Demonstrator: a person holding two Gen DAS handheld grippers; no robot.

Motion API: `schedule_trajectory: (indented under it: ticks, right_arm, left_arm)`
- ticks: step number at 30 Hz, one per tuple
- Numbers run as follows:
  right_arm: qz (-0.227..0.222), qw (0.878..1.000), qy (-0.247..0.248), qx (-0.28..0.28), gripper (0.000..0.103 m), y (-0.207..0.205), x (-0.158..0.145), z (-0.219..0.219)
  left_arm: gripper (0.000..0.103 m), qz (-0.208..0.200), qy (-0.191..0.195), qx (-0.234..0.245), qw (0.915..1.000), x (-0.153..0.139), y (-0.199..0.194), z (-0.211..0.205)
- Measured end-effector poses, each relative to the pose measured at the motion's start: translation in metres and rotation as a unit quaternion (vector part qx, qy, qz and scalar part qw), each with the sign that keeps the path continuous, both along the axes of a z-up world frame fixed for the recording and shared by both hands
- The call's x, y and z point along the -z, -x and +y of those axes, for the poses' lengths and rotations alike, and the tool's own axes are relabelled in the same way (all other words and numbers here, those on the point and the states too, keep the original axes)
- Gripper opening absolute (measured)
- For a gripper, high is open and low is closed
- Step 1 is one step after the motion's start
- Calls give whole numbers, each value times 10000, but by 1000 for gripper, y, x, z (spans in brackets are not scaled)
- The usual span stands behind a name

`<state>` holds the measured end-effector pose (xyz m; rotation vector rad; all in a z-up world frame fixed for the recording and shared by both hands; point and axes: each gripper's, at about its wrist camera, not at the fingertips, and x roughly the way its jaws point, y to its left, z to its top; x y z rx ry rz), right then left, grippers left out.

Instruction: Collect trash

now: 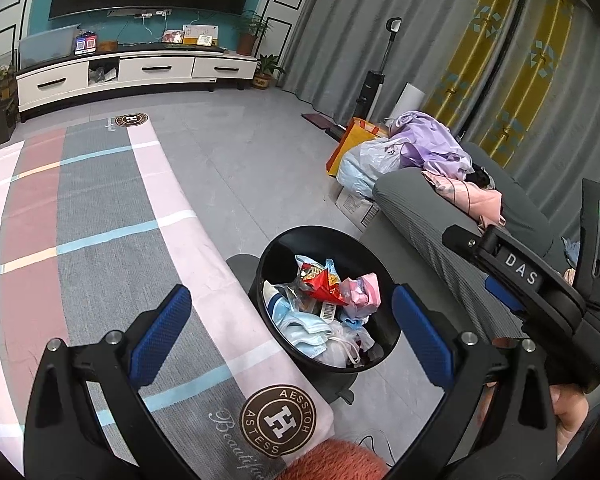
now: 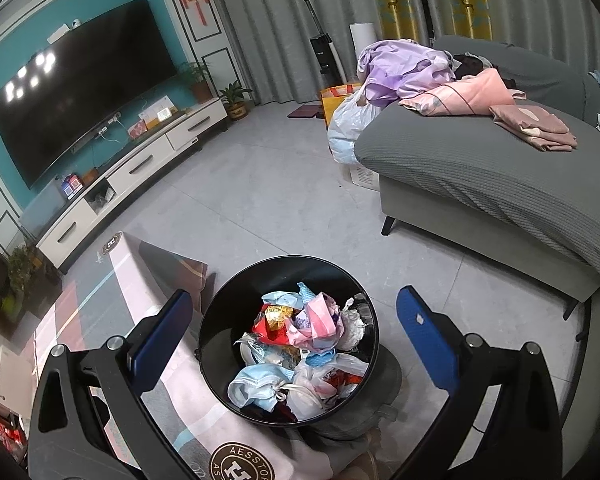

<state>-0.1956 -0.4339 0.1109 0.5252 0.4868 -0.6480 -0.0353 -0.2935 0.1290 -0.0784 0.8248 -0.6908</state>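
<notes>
Two tongs: both mine are spread wide with nothing between the pads; left tongs [image 1: 292,332], right tongs [image 2: 296,340].
Bin from tongs: the black bin [image 2: 220,320] sits straight ahead and below both, framed between the blue pads in each wrist view; in the right view it is centred, in the left view it lies toward the right finger.
Trash: masks, wrappers and crumpled plastic [image 2: 300,344] are heaped inside the bin, below the rim.
Axis: the bin is round and upright with its mouth facing up, so I judge no approach angle is favoured.
Nearer hand: I judge the right, since the bin fills more of its view.
Pose: both tongs tilt downward over the bin; the right tongs show in the left view at the right edge, just beside my left ones.
Around: the bin stands on the floor, touching the edge of the striped mat [image 1: 100,240]; the grey sofa [image 2: 480,168] is near on the right.
Left to collect: I see no loose trash on the floor nearby.
</notes>
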Motion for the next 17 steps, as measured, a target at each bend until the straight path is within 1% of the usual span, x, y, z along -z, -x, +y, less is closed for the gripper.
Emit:
schedule_trajectory:
  ticks: [7,13,17]
  right_arm:
    - [-28,10000,-14,10,100,0,1,1]
    - [1,10000,8,-20,100,-1,0,3]
    - [4,10000,6,-19,100,-1,0,3]
  left_arm:
    - [100,-16,7,32,10000,-1,4,0]
    - [100,-203,-14,-22,9998,-5,10,1]
    - [100,-100,55,31,9999,-4,10,3]
